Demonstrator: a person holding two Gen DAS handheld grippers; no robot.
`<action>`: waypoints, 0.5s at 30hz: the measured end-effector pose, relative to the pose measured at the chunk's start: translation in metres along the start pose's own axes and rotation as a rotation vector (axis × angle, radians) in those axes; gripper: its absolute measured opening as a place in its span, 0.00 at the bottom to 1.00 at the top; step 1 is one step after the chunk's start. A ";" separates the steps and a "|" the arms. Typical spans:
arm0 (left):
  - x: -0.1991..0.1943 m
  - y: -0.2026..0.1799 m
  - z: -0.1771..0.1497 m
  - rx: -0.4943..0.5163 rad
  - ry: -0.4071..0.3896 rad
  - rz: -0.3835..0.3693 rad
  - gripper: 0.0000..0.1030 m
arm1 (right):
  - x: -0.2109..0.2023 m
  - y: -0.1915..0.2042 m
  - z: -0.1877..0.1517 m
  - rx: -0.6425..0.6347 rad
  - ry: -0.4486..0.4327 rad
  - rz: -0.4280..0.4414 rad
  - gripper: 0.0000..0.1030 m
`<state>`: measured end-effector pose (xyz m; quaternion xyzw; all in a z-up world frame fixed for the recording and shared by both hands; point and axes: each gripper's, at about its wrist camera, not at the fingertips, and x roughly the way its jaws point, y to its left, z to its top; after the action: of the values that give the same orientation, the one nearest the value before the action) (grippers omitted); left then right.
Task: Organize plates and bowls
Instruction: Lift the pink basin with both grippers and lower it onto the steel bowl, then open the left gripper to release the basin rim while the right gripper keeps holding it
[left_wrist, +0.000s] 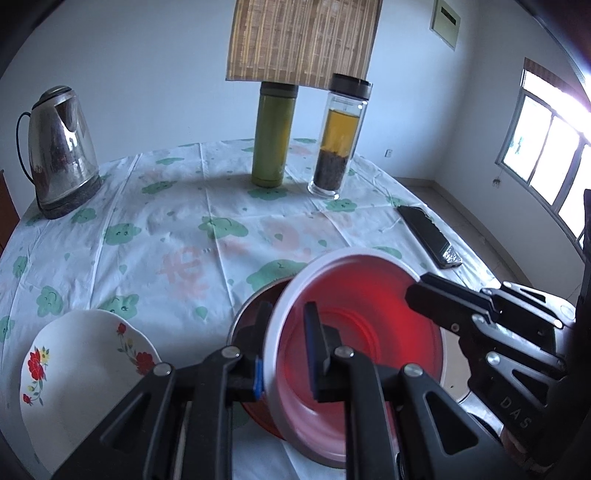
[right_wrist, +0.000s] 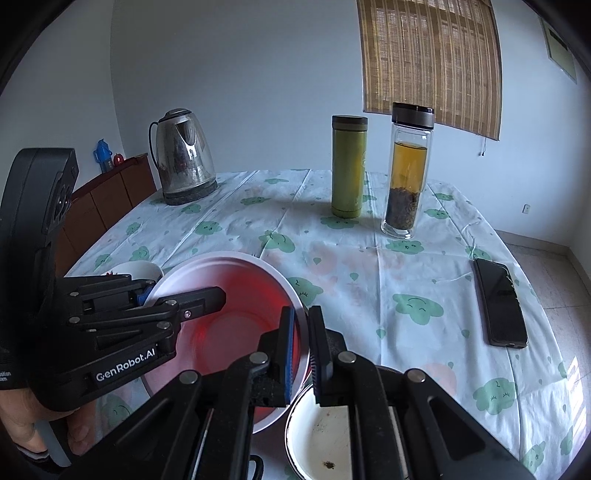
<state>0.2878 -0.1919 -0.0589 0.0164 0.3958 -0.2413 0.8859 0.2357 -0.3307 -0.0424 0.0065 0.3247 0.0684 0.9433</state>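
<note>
Table (right_wrist: 369, 280) with cloud-print cloth carries everything. Red bowl (left_wrist: 354, 332), white-rimmed, tilted, held off cloth near table's front edge by 2 tools. Left gripper (left_wrist: 284, 343) clamped on bowl's left rim; right gripper (right_wrist: 301, 350) clamped on its right rim. Beneath bowl: dark red dish (left_wrist: 255, 306). Left of bowl: white floral plate (left_wrist: 74, 369). Right of bowl, below right gripper: white enamel bowl (right_wrist: 325, 443). Beyond bowl: kettle (right_wrist: 184, 158), green flask (right_wrist: 347, 166), tea bottle (right_wrist: 406, 170); phone (right_wrist: 498, 302) far right.
</note>
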 end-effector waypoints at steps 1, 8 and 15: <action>0.003 0.001 -0.001 -0.001 0.006 0.003 0.13 | 0.003 0.000 0.001 0.000 0.006 0.001 0.08; 0.016 0.006 -0.007 0.001 0.049 0.026 0.13 | 0.019 0.001 0.001 -0.006 0.052 0.005 0.09; 0.021 0.001 -0.010 0.042 0.058 0.067 0.13 | 0.029 -0.001 -0.001 0.007 0.069 0.004 0.10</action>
<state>0.2929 -0.1970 -0.0808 0.0553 0.4153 -0.2194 0.8811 0.2577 -0.3284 -0.0606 0.0080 0.3571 0.0694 0.9314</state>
